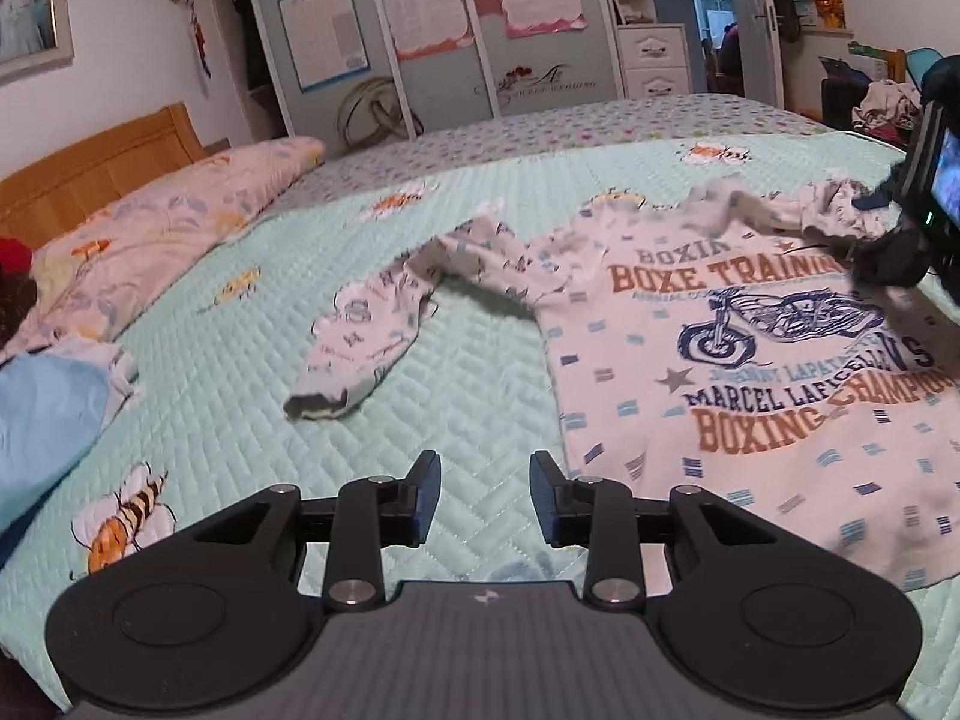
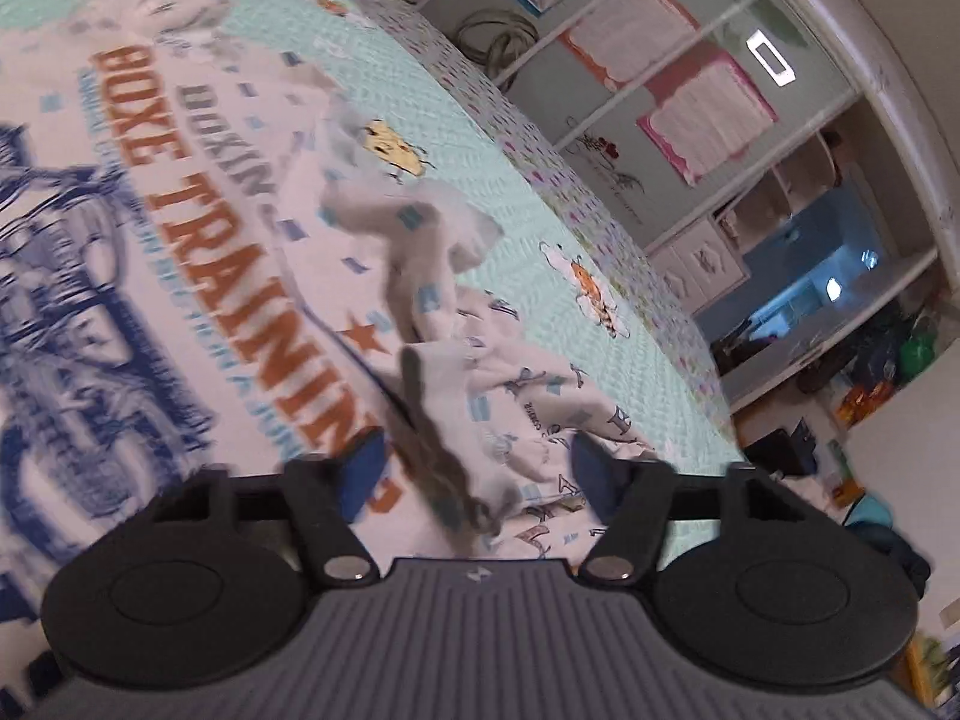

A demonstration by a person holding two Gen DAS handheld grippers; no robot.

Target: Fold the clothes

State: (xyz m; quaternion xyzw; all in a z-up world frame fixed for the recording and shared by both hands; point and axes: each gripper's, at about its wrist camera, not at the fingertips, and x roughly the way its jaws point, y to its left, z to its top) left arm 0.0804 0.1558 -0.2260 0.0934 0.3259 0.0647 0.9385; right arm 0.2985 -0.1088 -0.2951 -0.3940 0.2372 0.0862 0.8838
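Note:
A white long-sleeved shirt (image 1: 750, 360) printed with a motorcycle and "BOXE TRAINING" lies front up on the mint quilted bedspread (image 1: 270, 372). One sleeve (image 1: 372, 324) trails off bent to the left. My left gripper (image 1: 483, 498) hovers open over bare bedspread just left of the shirt's bottom hem, with nothing between its pads. My right gripper (image 2: 477, 471) is rolled to one side at the shirt's (image 2: 180, 240) collar end. A bunched grey-edged fold of cloth (image 2: 444, 468) lies between its blue pads, and gaps show on both sides. In the left wrist view the right gripper's body (image 1: 924, 204) shows at the right edge.
A flowered pillow (image 1: 162, 228) and a wooden headboard (image 1: 90, 162) lie to the left, with a light blue cloth (image 1: 42, 420) at the bed's near left corner. Wardrobe doors with posters (image 1: 420, 30) stand beyond the bed. A heap of clothes (image 1: 882, 102) sits at the far right.

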